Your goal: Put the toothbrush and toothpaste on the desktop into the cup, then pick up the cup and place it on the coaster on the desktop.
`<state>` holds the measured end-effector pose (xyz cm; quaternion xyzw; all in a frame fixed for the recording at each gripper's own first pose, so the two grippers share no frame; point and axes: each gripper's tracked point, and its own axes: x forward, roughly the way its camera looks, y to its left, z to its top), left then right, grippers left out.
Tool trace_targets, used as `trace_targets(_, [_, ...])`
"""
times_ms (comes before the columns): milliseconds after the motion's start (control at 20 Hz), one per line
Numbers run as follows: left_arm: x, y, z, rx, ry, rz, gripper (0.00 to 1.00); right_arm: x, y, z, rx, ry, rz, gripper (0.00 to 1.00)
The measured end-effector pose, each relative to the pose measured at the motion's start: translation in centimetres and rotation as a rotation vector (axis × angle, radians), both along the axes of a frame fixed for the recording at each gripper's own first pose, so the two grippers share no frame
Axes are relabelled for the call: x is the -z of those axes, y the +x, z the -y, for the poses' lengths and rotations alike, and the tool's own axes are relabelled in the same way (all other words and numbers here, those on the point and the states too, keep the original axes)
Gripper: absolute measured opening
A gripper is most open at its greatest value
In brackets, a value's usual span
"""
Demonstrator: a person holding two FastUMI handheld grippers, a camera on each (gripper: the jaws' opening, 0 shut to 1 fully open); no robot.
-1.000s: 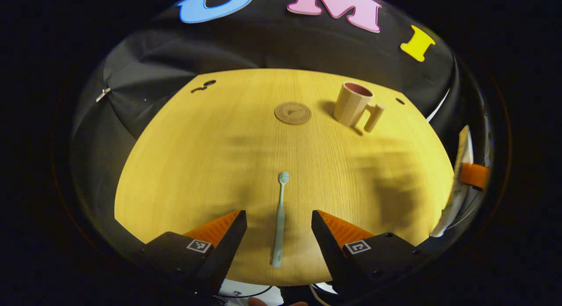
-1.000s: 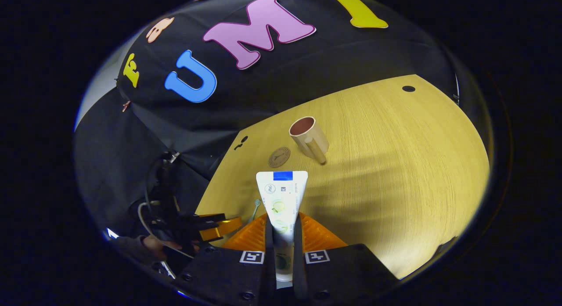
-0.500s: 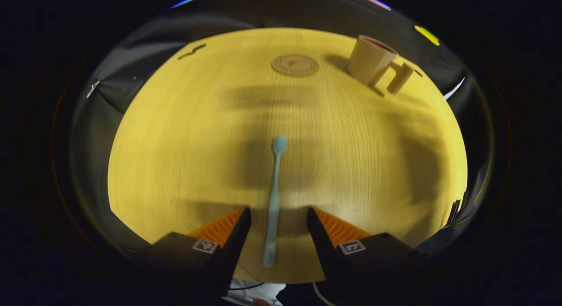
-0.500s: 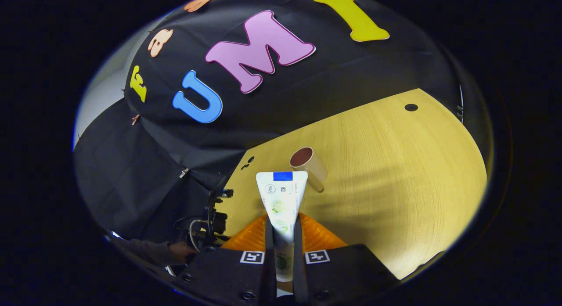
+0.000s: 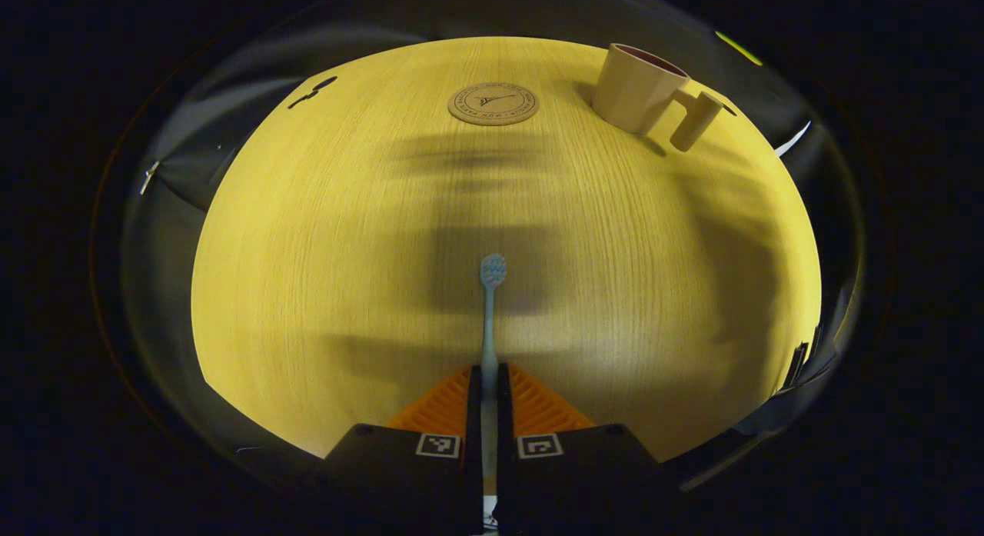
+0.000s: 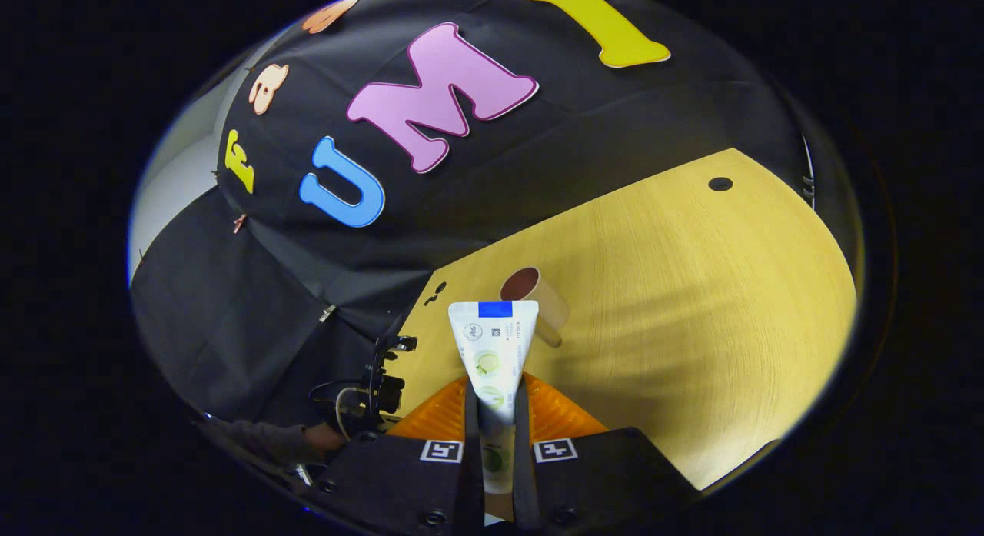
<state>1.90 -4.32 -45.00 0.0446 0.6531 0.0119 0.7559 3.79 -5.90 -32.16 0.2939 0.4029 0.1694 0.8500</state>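
Note:
In the left gripper view my left gripper [image 5: 487, 382] is shut on the handle of a pale blue toothbrush [image 5: 490, 305], whose bristle head points away over the wooden desktop [image 5: 323, 236]. A round brown coaster [image 5: 493, 104] lies at the far edge, with a beige cup [image 5: 636, 90] and its handle to the right of it. In the right gripper view my right gripper [image 6: 496, 401] is shut on a white toothpaste tube [image 6: 492, 344], held above the desk. The cup [image 6: 538, 297] stands just beyond the tube's flat end.
The black cloth wall [image 6: 477, 190] rises behind the desk. In the right gripper view the other gripper's body with cables [image 6: 377, 386] and a hand [image 6: 319, 437] sit low on the left. A small dark hole [image 6: 719, 184] marks the desk's far right corner.
My left gripper's fingers have come together on the toothbrush handle, which lay between them before. The right gripper keeps its hold on the toothpaste and has shifted slightly.

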Motion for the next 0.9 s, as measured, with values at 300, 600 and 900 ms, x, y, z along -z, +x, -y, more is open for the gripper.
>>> trace_targets(300, [-1.6, 1.1, 0.3, -0.026, -0.079, 0.153, 0.06, -1.0, 0.4, 0.3, -0.002, -0.004, 0.037, 0.19])
trace_targets(600, [-9.8, 5.9, 5.4, 0.03, -0.267, 0.467, 0.06, -5.1, 2.9, -1.6, -0.024, -0.005, 0.162, 0.18])
trace_targets(900, [-19.6, 10.3, 9.1, 0.053, -0.4, 0.803, 0.06, -7.6, 10.3, -3.7, -0.016, -0.025, 0.319, 0.18])
